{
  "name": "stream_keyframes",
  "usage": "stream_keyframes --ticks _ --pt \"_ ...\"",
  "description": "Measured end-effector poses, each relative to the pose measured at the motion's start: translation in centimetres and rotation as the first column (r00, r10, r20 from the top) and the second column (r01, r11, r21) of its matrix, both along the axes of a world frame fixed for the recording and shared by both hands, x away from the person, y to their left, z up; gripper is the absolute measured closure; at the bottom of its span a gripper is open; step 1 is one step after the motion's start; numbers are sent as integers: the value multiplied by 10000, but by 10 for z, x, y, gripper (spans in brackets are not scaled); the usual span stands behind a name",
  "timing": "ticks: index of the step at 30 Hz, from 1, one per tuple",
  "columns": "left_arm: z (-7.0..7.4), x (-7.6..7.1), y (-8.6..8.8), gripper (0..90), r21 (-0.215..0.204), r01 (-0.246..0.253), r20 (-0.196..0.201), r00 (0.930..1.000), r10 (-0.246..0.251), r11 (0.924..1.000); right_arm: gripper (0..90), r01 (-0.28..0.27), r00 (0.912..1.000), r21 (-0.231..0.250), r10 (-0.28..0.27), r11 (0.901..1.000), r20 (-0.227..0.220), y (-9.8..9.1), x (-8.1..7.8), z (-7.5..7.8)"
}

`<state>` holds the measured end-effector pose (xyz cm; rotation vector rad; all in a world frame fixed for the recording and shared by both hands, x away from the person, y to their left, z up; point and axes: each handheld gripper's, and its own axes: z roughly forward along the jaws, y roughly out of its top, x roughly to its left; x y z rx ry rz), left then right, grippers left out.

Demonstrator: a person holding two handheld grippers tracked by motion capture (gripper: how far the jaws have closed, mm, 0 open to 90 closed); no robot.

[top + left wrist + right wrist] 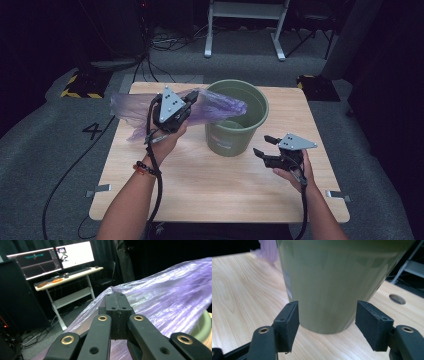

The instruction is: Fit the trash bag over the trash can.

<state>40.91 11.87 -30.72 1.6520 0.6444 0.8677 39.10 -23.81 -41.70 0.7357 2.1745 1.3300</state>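
On the left side of the wooden table (200, 185), the left gripper (189, 100) is held up in the air. Its jaws are pressed together on a thin purple plastic bag (220, 106). In the left gripper view the two black pads (117, 305) meet with the see-through plastic caught between them. The bag (170, 300) hangs out on both sides of the pinch. One end trails back over the far left corner of the table. The other end lies over the near rim of the green bin (237, 120). It looks like the bag is being lifted so it can be spread open and put inside the bin as a liner. Holding it high keeps the loose plastic from dragging on the table.

The green bin stands upright in the middle of the table, toward the back. Its mouth is open at the top and a pale label shows on its front side.

On the right, the right gripper (264, 146) sits low, just above the table, pointing at the bin. Its jaws are spread apart and hold nothing. In the right gripper view the bin's round green wall (332, 285) fills the space between the two pads (287, 325), but they do not touch it. My guess is that this gripper waits there to steady the bin or to catch the bag's edge.
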Motion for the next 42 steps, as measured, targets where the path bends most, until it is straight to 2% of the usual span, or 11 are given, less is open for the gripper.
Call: stream_keyframes --ticks 10,17,21,24,26,27,31,32,35,38,42 --pt "-10 19 -30 900 318 -4 -323 9995 14 9995 372 -80 9952 744 7 9972 978 -7 -6 42" --pt "-15 25 -40 900 575 103 -511 9987 -74 9983 393 -147 9873 822 14 9965 1590 4 -4 79" --pt "-15 25 -45 900 768 328 -515 9983 -289 9965 394 -209 9863 806 74 9965 1647 12 1 89" --pt "-16 23 -52 900 1041 433 -476 9981 -385 9936 384 -466 9860 351 403 9983 1616 28 10 102" --pt "-17 22 -55 900 1103 472 -509 9978 -418 9928 385 -516 9866 349 455 9981 1567 32 13 105" --pt "-18 22 -57 900 1116 504 -526 9976 -448 9925 386 -546 9900 -241 573 9982 1293 44 22 107" --pt "-18 22 -59 900 1166 466 -530 9978 -407 9921 425 -489 9933 -819 570 9954 1002 56 35 105" --pt "-19 22 -59 900 1153 453 -528 9978 -395 9923 516 -402 9948 -1084 499 9933 884 62 42 104" --pt "-19 22 -58 900 1064 510 -552 9974 -453 9930 610 -492 9952 -1475 611 9878 767 67 47 102" --pt "-19 21 -56 890 986 574 -610 9968 -515 9935 831 -477 9964 -1748 592 9835 612 71 56 98" --pt "-18 15 -53 710 773 625 -766 9955 -565 9951 877 -302 9976 -1943 417 9805 553 73 61 96"
